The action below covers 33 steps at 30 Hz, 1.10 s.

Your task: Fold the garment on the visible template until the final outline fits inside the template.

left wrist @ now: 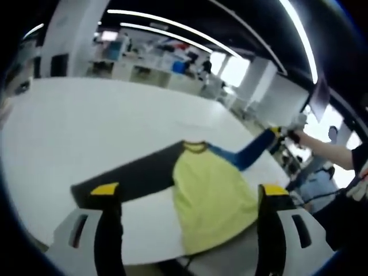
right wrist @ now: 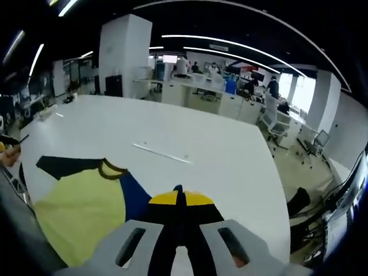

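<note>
In the left gripper view, the left gripper [left wrist: 190,198] rose from the bottom of the frame with its yellow-tipped jaws spread wide and nothing between them. Between and beyond them a long-sleeved garment [left wrist: 210,192] lay flat on a white table [left wrist: 103,132]: a pale yellow body at lower centre, a black sleeve [left wrist: 129,181] stretching toward the lower left, and a blue sleeve [left wrist: 247,152] running up toward the right. At the end of that blue sleeve, in the right of the frame, the right gripper [left wrist: 282,133] met the cuff, with a person's gloved hand [left wrist: 297,122] and forearm behind it. An open office with desks and ceiling light strips filled the top of the frame.

In the right gripper view, the right gripper's [right wrist: 180,198] jaws stood pressed together at lower centre, their yellow tips meeting over a sliver of the blue sleeve [right wrist: 136,195], which they pinched. The garment's yellow body [right wrist: 80,210] spread across the lower left, its dark collar above it and the black sleeve [right wrist: 66,165] reaching toward the left edge. A thin pale strip [right wrist: 161,153] lay on the white table [right wrist: 218,149] at mid-frame, well apart from the garment. Desks and chairs stood in the background.
</note>
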Motion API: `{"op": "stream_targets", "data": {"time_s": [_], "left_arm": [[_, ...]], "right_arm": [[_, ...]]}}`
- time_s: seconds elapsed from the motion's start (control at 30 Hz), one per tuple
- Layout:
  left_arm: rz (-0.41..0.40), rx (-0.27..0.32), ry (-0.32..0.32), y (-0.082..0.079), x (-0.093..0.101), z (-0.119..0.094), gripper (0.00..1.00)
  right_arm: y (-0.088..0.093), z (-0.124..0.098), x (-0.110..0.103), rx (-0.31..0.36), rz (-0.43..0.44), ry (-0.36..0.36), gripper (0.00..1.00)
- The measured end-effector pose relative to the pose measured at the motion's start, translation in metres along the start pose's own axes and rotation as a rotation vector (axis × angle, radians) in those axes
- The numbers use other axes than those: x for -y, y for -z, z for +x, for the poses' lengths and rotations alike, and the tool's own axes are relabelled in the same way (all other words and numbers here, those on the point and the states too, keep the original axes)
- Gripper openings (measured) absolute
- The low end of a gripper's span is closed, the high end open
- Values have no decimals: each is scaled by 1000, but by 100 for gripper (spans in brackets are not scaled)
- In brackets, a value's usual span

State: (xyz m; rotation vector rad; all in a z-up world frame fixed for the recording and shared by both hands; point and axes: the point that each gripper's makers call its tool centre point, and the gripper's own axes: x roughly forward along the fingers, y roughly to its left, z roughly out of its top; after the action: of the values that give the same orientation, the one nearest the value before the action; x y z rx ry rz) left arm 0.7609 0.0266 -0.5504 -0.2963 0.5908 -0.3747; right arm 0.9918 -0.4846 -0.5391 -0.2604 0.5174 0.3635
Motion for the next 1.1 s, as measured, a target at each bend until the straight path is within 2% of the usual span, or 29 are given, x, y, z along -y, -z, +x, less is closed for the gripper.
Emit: {"op": "stream_targets", "data": {"time_s": [0.33, 0.43, 0.7, 1.1], "left_arm": [[-11, -33, -8, 19, -14, -11, 94], [-21, -32, -8, 20, -17, -11, 93], [-34, -26, -5, 18, -22, -9, 92], [-63, -32, -9, 27, -28, -8, 92]], "right_arm": [[-36, -3, -51, 52, -51, -68, 2], [-44, -4, -64, 49, -88, -79, 2], [-68, -7, -96, 67, -114, -128, 2], [-81, 2, -138, 62, -94, -201, 2]]}}
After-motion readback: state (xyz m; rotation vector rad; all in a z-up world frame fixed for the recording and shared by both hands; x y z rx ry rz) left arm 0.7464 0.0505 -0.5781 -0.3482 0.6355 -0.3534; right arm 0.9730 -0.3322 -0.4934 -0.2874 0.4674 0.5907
